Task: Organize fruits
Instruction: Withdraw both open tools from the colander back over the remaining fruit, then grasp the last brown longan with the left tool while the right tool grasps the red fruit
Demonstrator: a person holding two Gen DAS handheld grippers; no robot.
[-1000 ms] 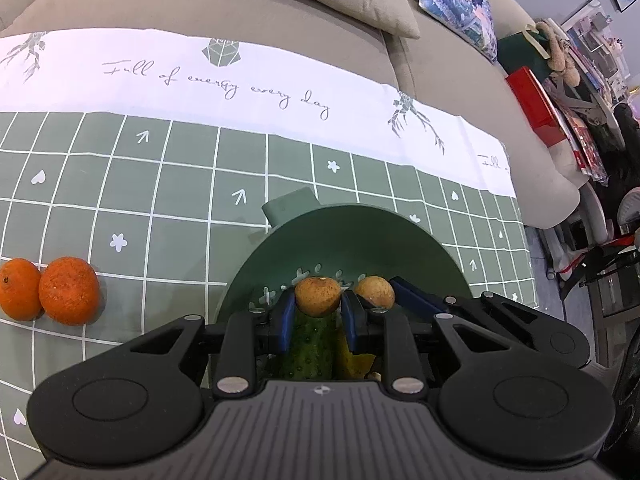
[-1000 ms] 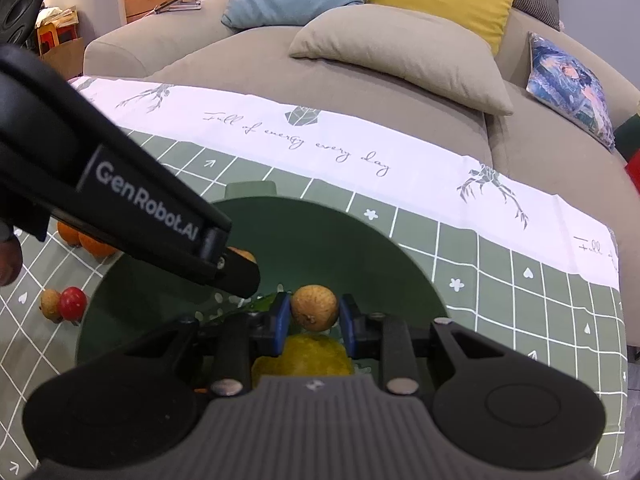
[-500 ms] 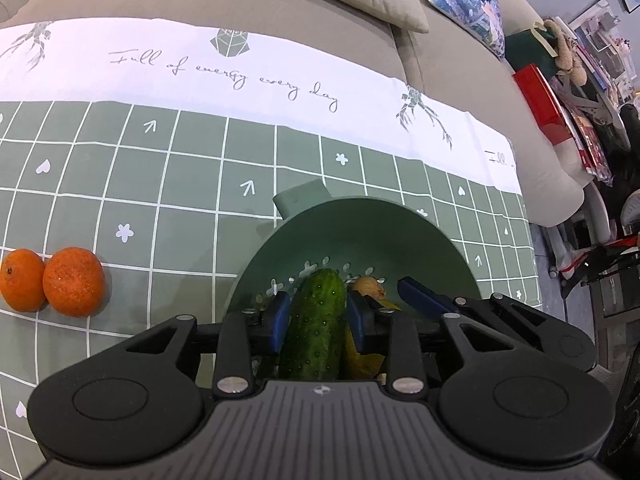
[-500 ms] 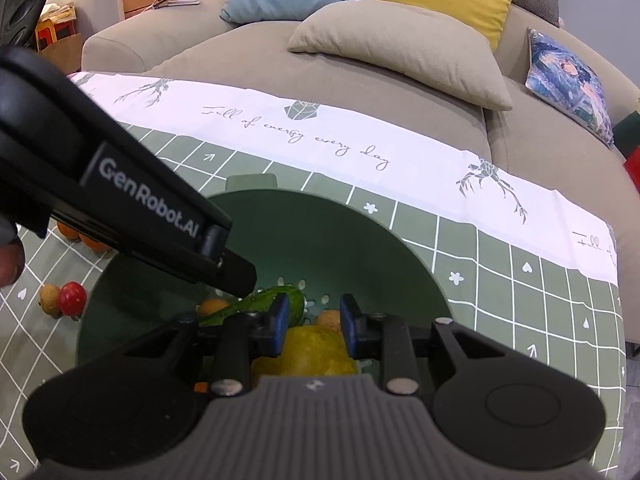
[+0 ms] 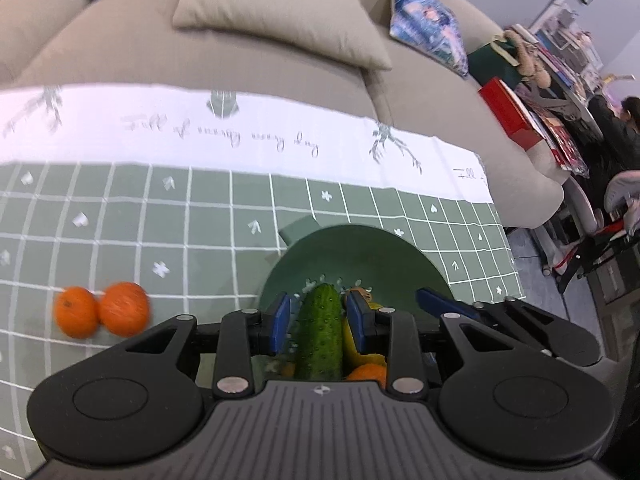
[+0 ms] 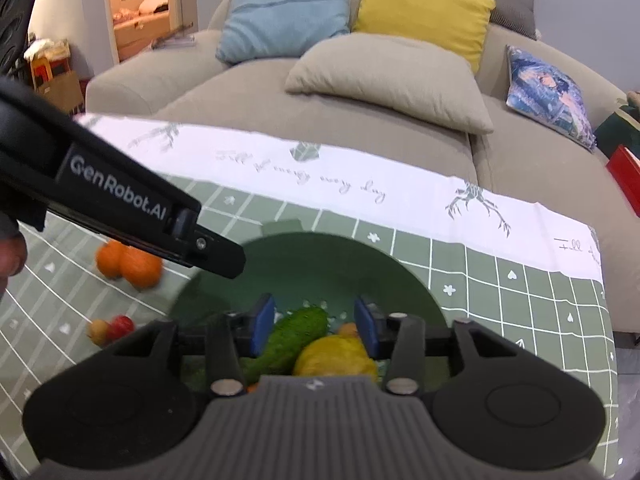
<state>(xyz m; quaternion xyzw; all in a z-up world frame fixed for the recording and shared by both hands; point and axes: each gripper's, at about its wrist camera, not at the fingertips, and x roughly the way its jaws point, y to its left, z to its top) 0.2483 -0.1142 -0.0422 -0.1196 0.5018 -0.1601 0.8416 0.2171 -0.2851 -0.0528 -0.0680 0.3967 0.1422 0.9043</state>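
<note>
Between the fingertips of the left gripper nothing is held; its jaws stand narrowly apart, framing the cucumber that lies below in the green bowl. The right gripper has jaws parted wider, which have just been opening, empty, above the cucumber and a yellow fruit. The grippers' black bodies hide the bowl's near half. A small brown fruit peeks out by the right pad, mostly covered. At nine o'clock from the bowl two oranges sit touching on the checked tablecloth, blurred. A second ago each gripper pinched a small brown fruit; both are now released into the bowl, and the bowl sits lower in both views.
</note>
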